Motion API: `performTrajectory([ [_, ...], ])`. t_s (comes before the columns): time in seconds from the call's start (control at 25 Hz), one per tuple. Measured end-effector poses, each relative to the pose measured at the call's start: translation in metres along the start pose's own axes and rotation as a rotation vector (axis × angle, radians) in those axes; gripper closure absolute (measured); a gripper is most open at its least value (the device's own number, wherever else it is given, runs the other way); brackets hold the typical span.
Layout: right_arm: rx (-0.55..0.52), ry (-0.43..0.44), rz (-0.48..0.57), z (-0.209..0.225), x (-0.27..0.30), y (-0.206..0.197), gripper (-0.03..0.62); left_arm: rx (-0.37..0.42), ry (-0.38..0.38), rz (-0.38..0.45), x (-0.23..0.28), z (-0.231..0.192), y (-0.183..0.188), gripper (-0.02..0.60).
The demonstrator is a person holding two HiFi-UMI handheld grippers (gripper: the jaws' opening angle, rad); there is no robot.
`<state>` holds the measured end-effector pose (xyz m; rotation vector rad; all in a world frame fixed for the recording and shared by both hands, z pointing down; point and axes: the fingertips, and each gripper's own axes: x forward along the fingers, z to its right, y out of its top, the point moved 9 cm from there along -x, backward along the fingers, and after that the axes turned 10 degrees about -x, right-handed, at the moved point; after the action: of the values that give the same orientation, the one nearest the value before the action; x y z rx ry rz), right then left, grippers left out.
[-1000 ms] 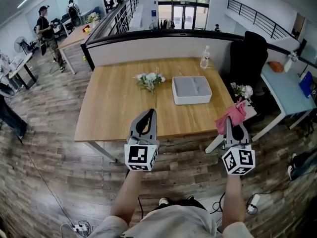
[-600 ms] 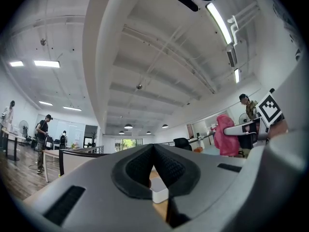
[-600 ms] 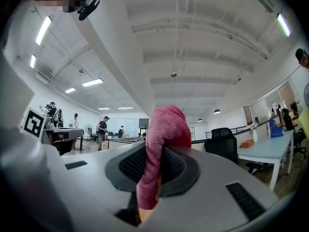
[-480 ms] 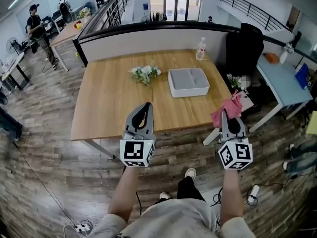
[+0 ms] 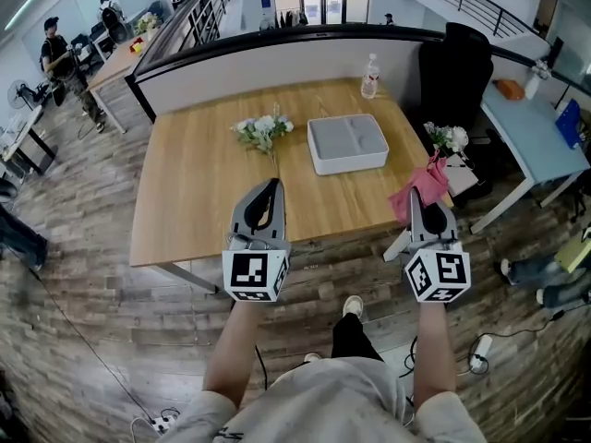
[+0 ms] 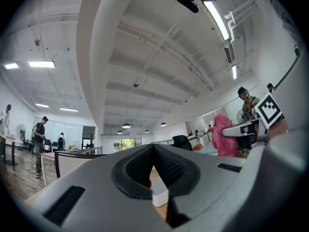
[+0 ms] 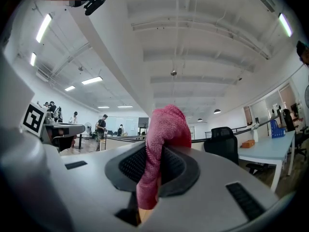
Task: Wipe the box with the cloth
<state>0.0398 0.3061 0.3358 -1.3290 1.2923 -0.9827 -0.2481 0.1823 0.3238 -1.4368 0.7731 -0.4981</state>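
The person [image 5: 314, 413] has stepped closer to the surface [image 5: 203, 192], right gripper [image 5: 416, 197] grasping the cloth [image 5: 427, 181], left gripper [image 5: 271, 185] clenched empty, box [image 5: 347, 143] nearly reachable.

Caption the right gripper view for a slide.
Right claw shut on the pink cloth, black office chair behind.
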Motion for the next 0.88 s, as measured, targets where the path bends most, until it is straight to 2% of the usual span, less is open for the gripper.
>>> performTrajectory([
  [0.36, 0.024, -0.017, -0.018, 0.048, 0.041, -0.025, 0.531, 0.01, -0.011, -0.014, 0.068, 0.013, -0.017, 0.568],
  [0.88, 0.08, 0.021, -0.071, 0.112, 0.128, -0.065, 0.531, 0.001, 0.024, -0.047, 0.172, 0.015, -0.043, 0.568],
])
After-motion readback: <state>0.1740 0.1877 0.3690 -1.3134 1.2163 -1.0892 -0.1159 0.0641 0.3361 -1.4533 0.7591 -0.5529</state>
